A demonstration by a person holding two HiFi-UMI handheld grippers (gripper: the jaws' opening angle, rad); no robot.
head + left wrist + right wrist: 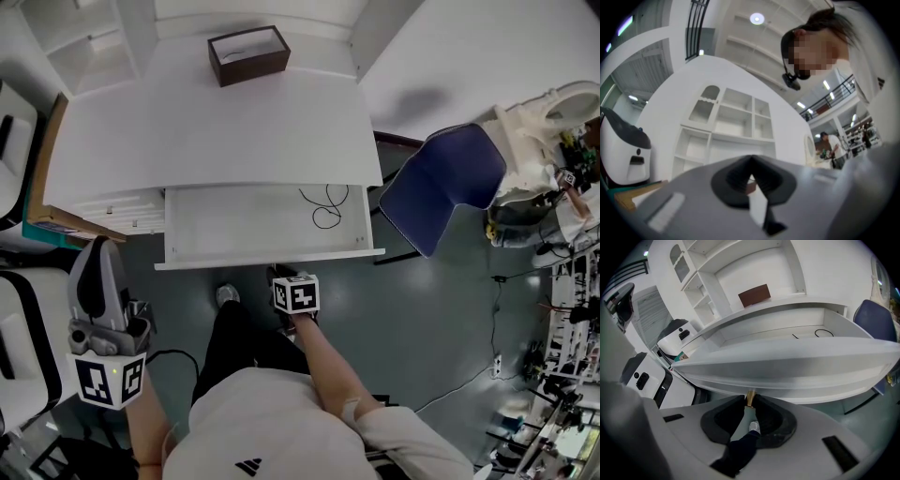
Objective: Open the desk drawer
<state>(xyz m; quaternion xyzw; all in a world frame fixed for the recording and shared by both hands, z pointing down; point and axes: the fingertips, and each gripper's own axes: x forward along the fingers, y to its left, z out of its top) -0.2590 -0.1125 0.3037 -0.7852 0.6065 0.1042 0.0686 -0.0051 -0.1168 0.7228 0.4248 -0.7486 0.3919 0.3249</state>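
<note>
My right claw [751,401] is clenched on the small brass knob [750,395] at the drawer [272,260] front. The drawer stands pulled out from under the desk [206,131], toward me. 1 black cable [325,208] lies loose in its right part. 1 brown box [248,54] sits near the desk's back edge. My left claw [100,248] is off to the left, well apart from the drawer, tips together, gripping nothing. Blue chair [441,183] is near the drawer's right corner. My legs and 1 shoe [228,295] are right below the drawer front. White machine [23,356] at far left, shelves [726,136] behind the desk.
</note>
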